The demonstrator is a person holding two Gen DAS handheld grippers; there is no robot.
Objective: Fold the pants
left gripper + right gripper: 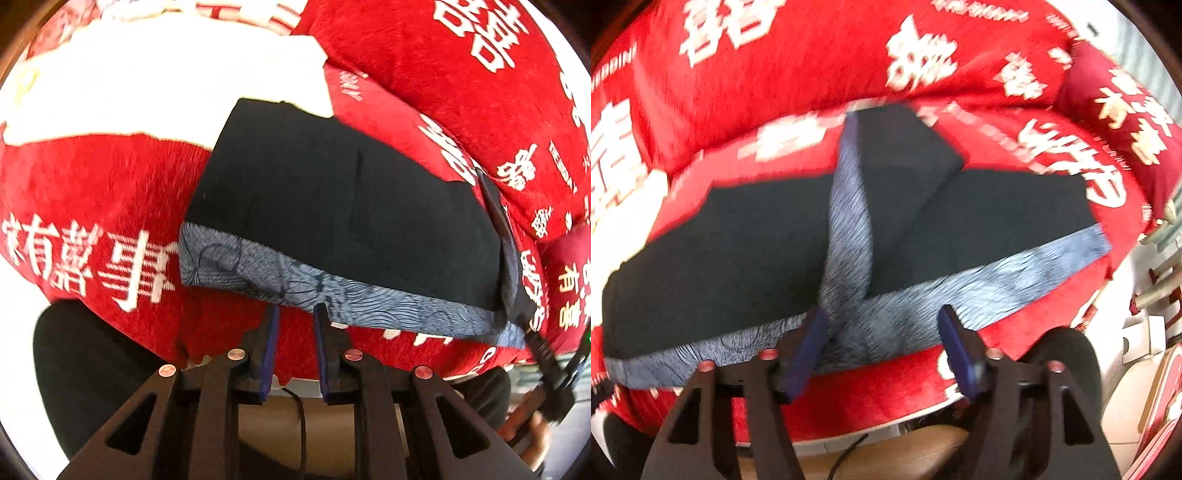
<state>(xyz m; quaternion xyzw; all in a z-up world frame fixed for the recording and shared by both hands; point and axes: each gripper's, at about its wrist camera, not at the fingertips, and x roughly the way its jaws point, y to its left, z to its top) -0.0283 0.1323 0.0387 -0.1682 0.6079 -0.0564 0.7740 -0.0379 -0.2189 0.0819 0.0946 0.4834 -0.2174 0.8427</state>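
Note:
Dark pants [332, 192] with a blue-grey patterned side stripe [369, 291] lie flat on a red plush cover. In the right wrist view the pants [720, 258] stretch left to right, and one part is folded up so its stripe [849, 221] crosses the near stripe. My right gripper [882, 325] is open, its fingers wide on either side of that crossing and not pressing it. My left gripper [295, 312] hangs at the near stripe edge. Its jaws are nearly together, with only red cover showing in the narrow gap.
The red cover [775, 74] with white characters spreads over the whole surface. A white cloth [166, 85] lies beyond the pants. A person's dark-clothed legs [85, 369] stand at the near edge, and a hand [528, 439] shows at the lower right. Boxes and clutter [1152, 332] sit at the right.

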